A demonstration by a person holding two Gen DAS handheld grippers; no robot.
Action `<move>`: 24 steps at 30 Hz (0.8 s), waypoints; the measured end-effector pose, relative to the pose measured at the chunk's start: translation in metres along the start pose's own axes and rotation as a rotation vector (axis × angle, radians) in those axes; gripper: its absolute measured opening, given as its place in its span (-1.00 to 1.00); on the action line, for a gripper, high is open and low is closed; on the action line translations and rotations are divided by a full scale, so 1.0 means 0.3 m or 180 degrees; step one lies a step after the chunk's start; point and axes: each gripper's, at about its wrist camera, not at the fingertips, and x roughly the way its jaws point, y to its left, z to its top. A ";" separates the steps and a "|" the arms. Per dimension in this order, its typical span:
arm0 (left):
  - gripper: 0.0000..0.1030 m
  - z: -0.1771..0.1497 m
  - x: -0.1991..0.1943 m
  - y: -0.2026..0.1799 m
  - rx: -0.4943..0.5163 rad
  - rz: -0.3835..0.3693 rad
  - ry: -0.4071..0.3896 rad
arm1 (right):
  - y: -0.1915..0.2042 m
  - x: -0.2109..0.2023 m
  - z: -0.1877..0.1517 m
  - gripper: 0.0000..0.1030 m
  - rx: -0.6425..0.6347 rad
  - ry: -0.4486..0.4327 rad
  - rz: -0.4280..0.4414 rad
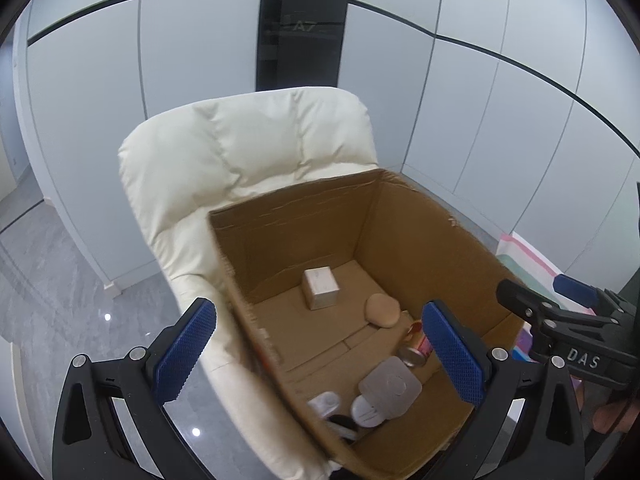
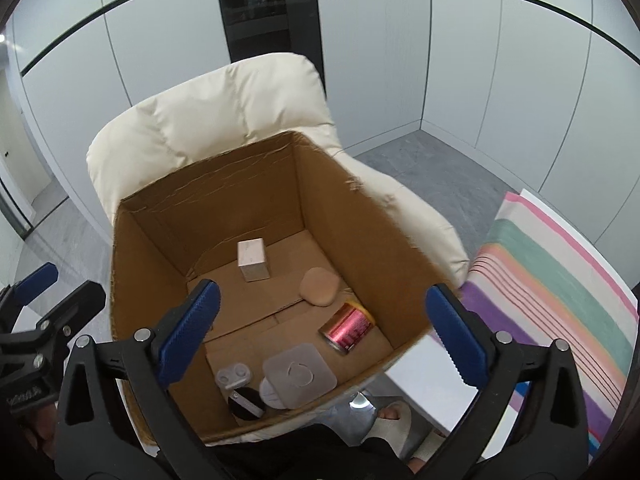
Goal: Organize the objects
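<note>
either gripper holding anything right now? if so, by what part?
Nothing held. Left gripper and right gripper both stand open and empty above the cardboard box; the red can lies loose on its floor.

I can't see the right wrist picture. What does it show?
An open cardboard box sits on a cream padded chair, and the open right gripper hovers over it holding nothing. Inside lie a red can on its side, a small white carton and a tan round pad.

"A7" stands on the dark panel (image 1: 304,24) behind the chair. "DAS" stands on the right gripper (image 1: 552,296) body.
</note>
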 end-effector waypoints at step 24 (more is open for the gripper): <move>1.00 0.002 0.110 -0.609 0.0605 -0.0542 0.0110 | -0.593 -0.227 -0.148 1.00 0.0593 -0.0122 -0.0823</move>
